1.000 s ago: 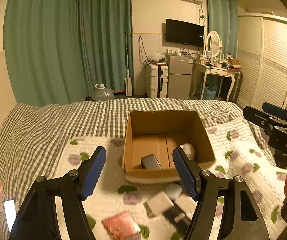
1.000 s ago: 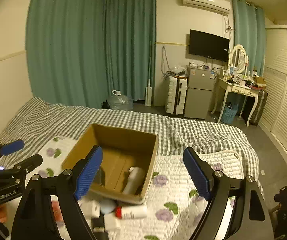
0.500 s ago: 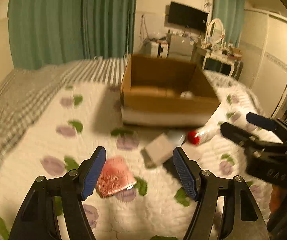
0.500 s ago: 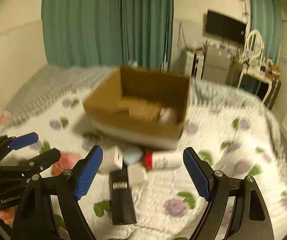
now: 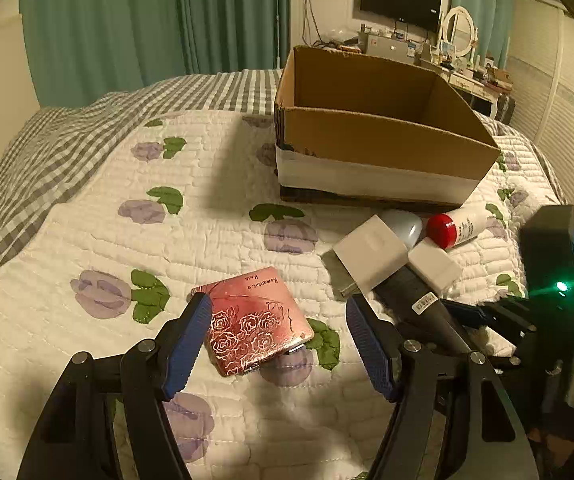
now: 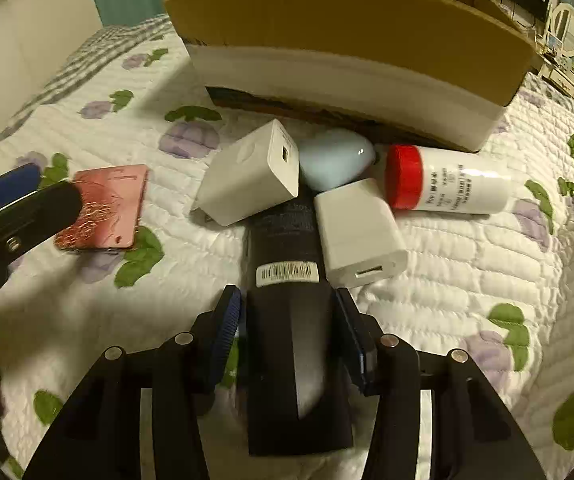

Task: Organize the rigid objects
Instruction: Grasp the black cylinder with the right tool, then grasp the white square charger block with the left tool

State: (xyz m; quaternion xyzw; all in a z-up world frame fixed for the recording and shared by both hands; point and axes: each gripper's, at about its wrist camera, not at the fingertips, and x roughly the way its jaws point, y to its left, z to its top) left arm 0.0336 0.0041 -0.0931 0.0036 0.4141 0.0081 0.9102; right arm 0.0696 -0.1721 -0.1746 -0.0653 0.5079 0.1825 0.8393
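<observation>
A pink rose-print case [image 5: 253,326] lies on the quilt between the open fingers of my left gripper [image 5: 279,344]; it also shows in the right wrist view [image 6: 105,208]. My right gripper [image 6: 289,330] is closed around a long black device [image 6: 287,264] with a barcode label, which lies on the quilt. Two white chargers [image 6: 251,176] [image 6: 357,232], a pale blue egg-shaped object [image 6: 333,158] and a white bottle with a red cap [image 6: 443,186] lie against it. The cardboard box [image 5: 375,140] stands just behind them.
The bed carries a floral quilt [image 5: 207,232] over a grey checked blanket [image 5: 47,136]. The left gripper's finger [image 6: 19,204] shows at the left of the right wrist view. Curtains, a wardrobe and a dresser stand far behind.
Both grippers have dropped from above the box down to the quilt. The left now straddles the pink case. The right has narrowed around the black device.
</observation>
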